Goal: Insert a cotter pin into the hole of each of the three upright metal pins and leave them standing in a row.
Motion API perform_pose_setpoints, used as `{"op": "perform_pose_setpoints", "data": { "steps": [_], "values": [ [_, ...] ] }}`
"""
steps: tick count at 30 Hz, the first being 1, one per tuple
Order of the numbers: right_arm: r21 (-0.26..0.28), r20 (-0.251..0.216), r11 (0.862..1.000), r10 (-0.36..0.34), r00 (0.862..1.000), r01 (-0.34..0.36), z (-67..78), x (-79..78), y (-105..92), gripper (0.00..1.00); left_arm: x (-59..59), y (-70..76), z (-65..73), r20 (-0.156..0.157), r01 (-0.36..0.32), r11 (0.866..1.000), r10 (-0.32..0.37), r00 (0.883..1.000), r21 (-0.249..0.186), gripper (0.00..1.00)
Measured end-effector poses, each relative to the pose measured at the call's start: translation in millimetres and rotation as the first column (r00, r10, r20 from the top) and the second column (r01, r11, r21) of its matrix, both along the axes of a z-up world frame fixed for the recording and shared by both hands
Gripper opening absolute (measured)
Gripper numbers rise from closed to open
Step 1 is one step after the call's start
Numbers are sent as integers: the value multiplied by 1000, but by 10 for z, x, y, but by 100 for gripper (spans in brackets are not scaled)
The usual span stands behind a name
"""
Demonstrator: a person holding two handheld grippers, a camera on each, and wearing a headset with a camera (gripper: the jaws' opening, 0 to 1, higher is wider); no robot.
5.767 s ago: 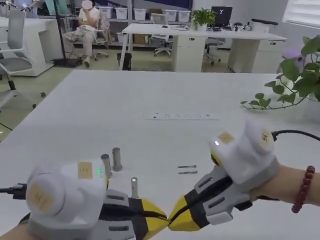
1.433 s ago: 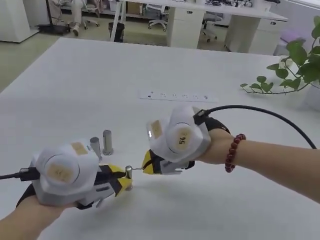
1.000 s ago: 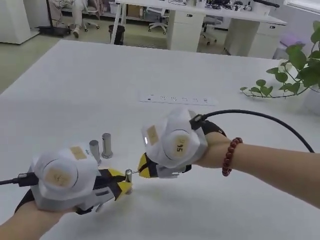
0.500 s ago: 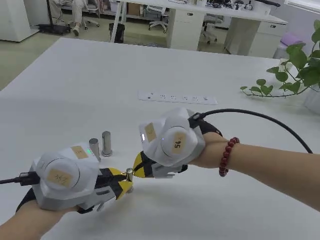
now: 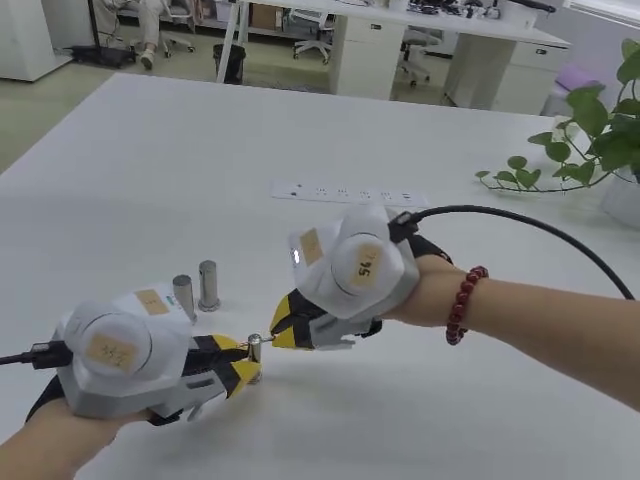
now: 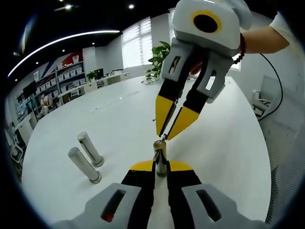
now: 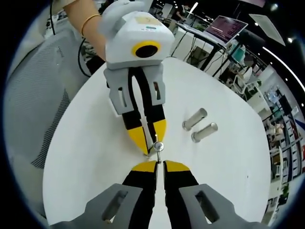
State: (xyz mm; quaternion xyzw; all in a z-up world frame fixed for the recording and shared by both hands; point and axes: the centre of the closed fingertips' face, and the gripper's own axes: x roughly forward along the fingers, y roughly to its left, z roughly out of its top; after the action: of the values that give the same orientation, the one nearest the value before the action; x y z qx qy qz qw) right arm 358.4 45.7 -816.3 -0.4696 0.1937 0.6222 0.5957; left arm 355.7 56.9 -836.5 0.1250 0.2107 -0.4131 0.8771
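At lower centre the left claw (image 5: 246, 364) clamps one metal pin (image 5: 254, 347) while the right claw (image 5: 281, 334), pinching a cotter pin (image 7: 157, 153), meets its top. Next probably needs a straight push through the hole.

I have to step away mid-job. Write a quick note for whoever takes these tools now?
The left tool is shut on an upright metal pin.
The right tool is shut on a cotter pin, tip at that pin's top; whether it is through the hole, cannot tell.
The near pin and far pin stand upright to its left, no cotter pin seen in either.
Done: none for certain.
Left: seat this one, fit two more, row up all three.
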Motion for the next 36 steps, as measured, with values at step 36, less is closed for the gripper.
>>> {"op": "perform_pose_setpoints", "data": {
  "steps": [36],
  "values": [
    [37, -41, 998, -44, 998, 45, -18, -32, 64, 7, 0, 16, -121, -43, -9, 1000, 10, 999, 25, 11]
  ]
}}
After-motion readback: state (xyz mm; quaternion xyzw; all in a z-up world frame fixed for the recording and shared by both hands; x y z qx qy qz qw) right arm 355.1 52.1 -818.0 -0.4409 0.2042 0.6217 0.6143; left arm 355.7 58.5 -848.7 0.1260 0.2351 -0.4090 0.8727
